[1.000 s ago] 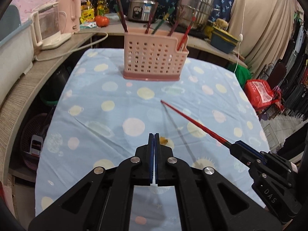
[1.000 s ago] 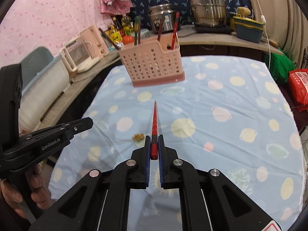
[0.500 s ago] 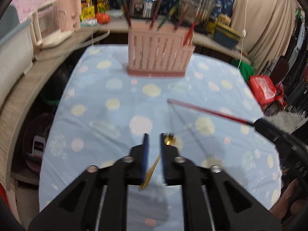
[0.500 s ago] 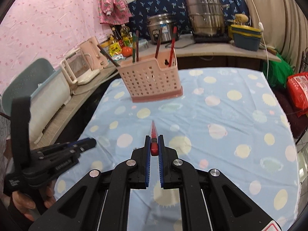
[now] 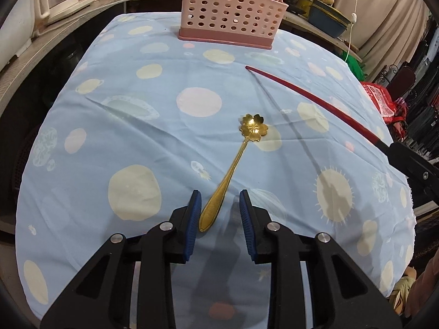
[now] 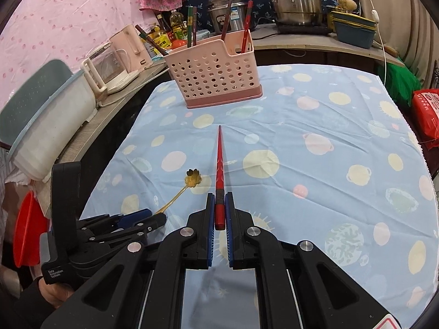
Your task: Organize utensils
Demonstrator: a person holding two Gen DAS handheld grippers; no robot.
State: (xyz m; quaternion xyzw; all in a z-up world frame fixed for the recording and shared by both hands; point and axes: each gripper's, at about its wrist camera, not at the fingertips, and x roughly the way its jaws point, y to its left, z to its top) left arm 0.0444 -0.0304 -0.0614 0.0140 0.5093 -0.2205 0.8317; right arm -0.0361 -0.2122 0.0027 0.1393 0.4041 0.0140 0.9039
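A gold spoon (image 5: 236,161) with a flower-shaped bowl lies flat on the blue dotted tablecloth (image 5: 123,126). My left gripper (image 5: 219,201) is open and low over the cloth. The spoon's handle end lies between the blue pads, close to the left one, and is not pinched. My right gripper (image 6: 219,205) is shut on the thick end of a red chopstick (image 6: 219,161), which points toward the pink perforated utensil basket (image 6: 214,79). The basket stands at the far end of the table and holds several chopsticks. From the right wrist view the left gripper (image 6: 153,218) is low at the left, at the spoon (image 6: 192,178).
A counter curves behind the table with a kettle (image 6: 120,57), steel pots (image 6: 293,2), bottles and a blue tub (image 6: 354,28). A white bin (image 6: 46,126) stands at the left and a red bag (image 6: 426,112) at the right. A hand (image 6: 52,293) holds the left gripper.
My left gripper has dropped toward the table and its jaws have gone from shut to open, now straddling the spoon's handle. The right gripper keeps its hold on the red chopstick.
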